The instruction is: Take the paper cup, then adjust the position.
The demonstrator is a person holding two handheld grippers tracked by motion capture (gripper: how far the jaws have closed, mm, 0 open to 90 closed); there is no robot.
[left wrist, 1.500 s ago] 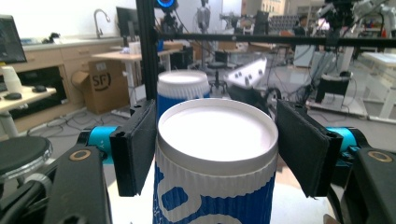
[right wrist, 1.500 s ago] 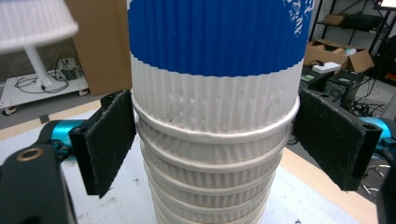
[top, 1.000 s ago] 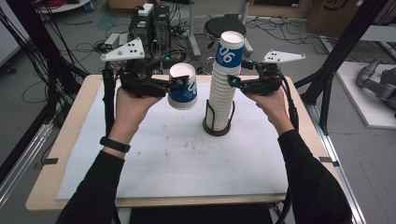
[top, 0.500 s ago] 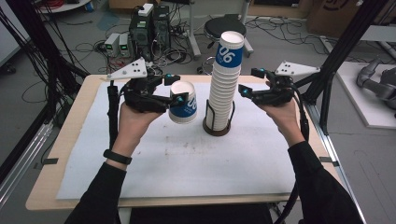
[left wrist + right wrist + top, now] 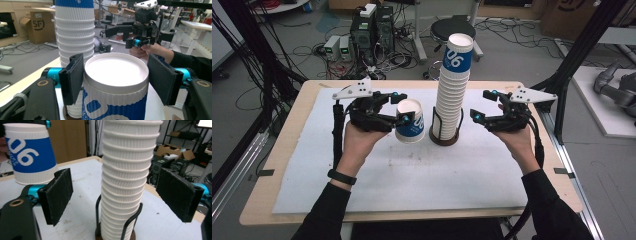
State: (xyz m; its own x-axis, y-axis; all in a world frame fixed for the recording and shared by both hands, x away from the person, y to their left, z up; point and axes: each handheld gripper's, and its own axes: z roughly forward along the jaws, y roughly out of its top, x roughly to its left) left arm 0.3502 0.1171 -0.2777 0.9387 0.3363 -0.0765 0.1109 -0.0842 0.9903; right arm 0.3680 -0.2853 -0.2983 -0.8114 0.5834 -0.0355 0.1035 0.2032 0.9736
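left gripper: clamps paper cup (upright, beside the stack) | right gripper: jaws wide, empty, facing cup stack in holder

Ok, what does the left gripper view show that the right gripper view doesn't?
The left gripper view alone looks down into the white inside of the single cup held between its own pads, and shows the right gripper in the person's hand beyond it.

The right gripper view alone shows the wire holder at the foot of the cup stack, with its own open jaws standing on either side of the stack, apart from it. It also shows the blue band and number on the single cup.

Both show the ribbed stack and the single blue and white cup.
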